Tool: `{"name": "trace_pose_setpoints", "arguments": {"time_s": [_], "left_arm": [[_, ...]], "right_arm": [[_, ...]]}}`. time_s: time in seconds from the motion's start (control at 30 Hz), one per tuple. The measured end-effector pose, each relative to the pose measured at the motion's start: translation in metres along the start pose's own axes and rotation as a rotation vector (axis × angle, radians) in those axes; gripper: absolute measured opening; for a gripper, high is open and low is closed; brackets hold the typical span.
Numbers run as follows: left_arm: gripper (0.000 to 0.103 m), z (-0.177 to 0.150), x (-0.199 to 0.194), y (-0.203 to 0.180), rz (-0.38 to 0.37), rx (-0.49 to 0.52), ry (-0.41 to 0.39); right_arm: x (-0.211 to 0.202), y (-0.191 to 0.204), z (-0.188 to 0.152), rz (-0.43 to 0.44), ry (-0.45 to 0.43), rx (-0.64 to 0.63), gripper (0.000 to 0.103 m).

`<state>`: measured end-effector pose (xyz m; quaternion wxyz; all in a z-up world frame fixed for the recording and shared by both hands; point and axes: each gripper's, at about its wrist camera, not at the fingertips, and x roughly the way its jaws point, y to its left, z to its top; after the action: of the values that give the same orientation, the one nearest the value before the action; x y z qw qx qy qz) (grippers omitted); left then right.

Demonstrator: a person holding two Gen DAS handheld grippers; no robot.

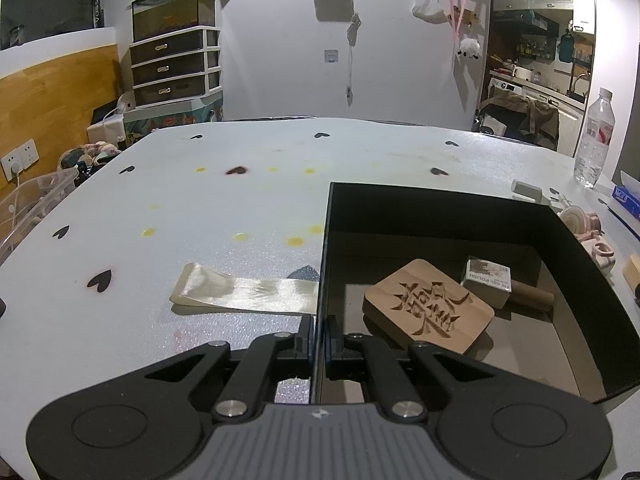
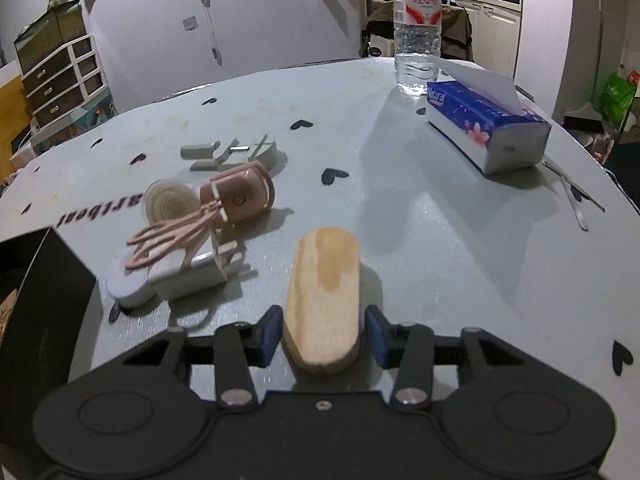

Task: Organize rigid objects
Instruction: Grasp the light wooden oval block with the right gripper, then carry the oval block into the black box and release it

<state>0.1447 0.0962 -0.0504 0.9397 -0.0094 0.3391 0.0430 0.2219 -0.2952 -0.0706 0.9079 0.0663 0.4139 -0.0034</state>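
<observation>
Currently, left wrist view: left gripper is clenched on the near wall of the black box, one finger outside, one inside, probably to steady it while items go in. Box is rigid, matte, square-cornered. Inside lie a flat carved wooden plaque with rounded corners, a small white carton resting partly on it, and a brown cylinder behind the carton. A glossy cream ribbon strip lies on the white table just beside the box.

Right wrist view: right gripper straddles a pale, smooth, round-ended wooden oval block lying flat on the table. Blue pads stand either side with small gaps; not yet grasping, by my reading. Nearby to its left, a pink plastic gadget sits in a heap of white holders. Tissue pack and water bottle stand well apart.
</observation>
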Motion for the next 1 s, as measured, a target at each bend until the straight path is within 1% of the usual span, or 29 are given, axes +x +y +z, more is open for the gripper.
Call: {"name": "trace_pose_setpoints", "arguments": {"time_s": [0.1, 0.17, 0.23, 0.3, 0.37, 0.4, 0.5, 0.63, 0.73, 0.83, 1.0], "left_arm": [[0.005, 0.0, 0.0, 0.0, 0.0, -0.001, 0.0], [0.005, 0.0, 0.001, 0.0, 0.001, 0.0, 0.0], [0.005, 0.0, 0.001, 0.0, 0.0, -0.002, 0.0], [0.005, 0.0, 0.001, 0.0, -0.002, -0.002, -0.001], [0.005, 0.0, 0.002, 0.0, -0.002, -0.002, 0.0], [0.005, 0.0, 0.002, 0.0, -0.002, -0.002, -0.001], [0.005, 0.0, 0.002, 0.0, -0.003, -0.002, -0.001], [0.005, 0.0, 0.003, -0.001, -0.007, -0.005, -0.001], [0.005, 0.0, 0.003, 0.0, -0.008, -0.007, -0.002], [0.005, 0.0, 0.003, 0.0, -0.008, -0.006, -0.002], [0.005, 0.0, 0.003, 0.0, -0.011, -0.008, -0.003]], "right_arm": [[0.009, 0.001, 0.01, -0.004, -0.008, 0.019, 0.046], [0.014, 0.002, 0.012, -0.016, -0.016, 0.03, 0.042], [0.014, 0.003, 0.014, -0.03, -0.016, 0.033, 0.041], [0.011, 0.004, 0.014, -0.006, -0.019, 0.051, 0.041], [0.0, 0.011, 0.015, 0.021, -0.045, 0.049, 0.041], [-0.006, 0.016, 0.017, 0.041, -0.058, 0.043, 0.041], [-0.027, 0.04, 0.024, 0.137, -0.098, -0.003, 0.041], [-0.049, 0.081, 0.03, 0.298, -0.121, -0.076, 0.041], [-0.056, 0.111, 0.031, 0.398, -0.098, -0.123, 0.041], [-0.058, 0.137, 0.028, 0.47, -0.052, -0.165, 0.041], [-0.055, 0.17, 0.009, 0.507, 0.034, -0.233, 0.041]]}}
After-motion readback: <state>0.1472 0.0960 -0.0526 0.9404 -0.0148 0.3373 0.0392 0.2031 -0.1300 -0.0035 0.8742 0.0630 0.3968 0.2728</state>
